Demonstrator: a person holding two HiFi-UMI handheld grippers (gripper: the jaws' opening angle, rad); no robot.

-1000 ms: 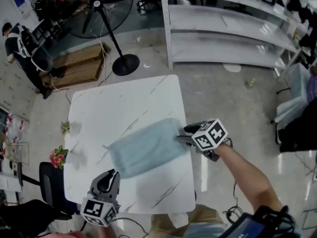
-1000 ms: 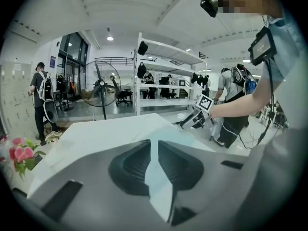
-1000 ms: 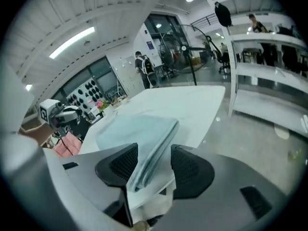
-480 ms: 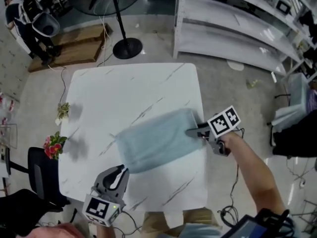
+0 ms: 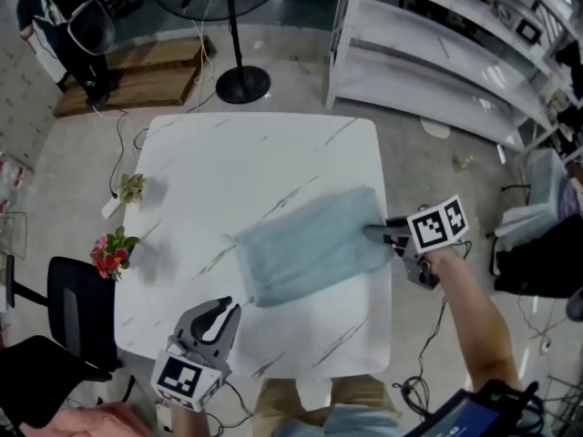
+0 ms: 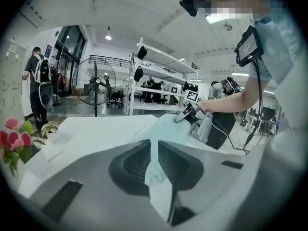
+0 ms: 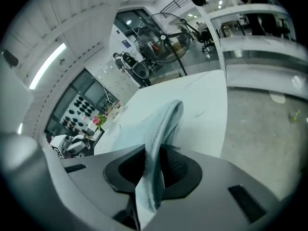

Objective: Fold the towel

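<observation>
A pale blue towel (image 5: pixel 310 244) lies spread at a slant on the right half of the white marble table (image 5: pixel 228 162). My right gripper (image 5: pixel 375 233) is at the towel's right edge, by the table's right side. Its jaws are closing, and in the right gripper view (image 7: pixel 153 150) the towel (image 7: pixel 161 129) rises off the table in a fold and is pinched between them. My left gripper (image 5: pixel 230 309) hovers near the table's front edge, a little apart from the towel's near corner. Its jaws (image 6: pixel 154 146) stand almost together with only a thin slit, nothing gripped. The towel (image 6: pixel 168 126) and right gripper (image 6: pixel 185 115) lie ahead of it.
Pink flowers (image 5: pixel 111 253) and a small plant (image 5: pixel 132 188) sit at the table's left edge. A black chair (image 5: pixel 73 321) stands at the left, with a fan stand (image 5: pixel 241 85) and wooden platform (image 5: pixel 127 76) behind the table. White shelving (image 5: pixel 437 53) fills the back right. A person (image 5: pixel 64 25) stands far left.
My right gripper has gone from open at the towel's right edge to closed on it, and has lifted that edge slightly. My left gripper has shifted along the table's front; its jaws look unchanged.
</observation>
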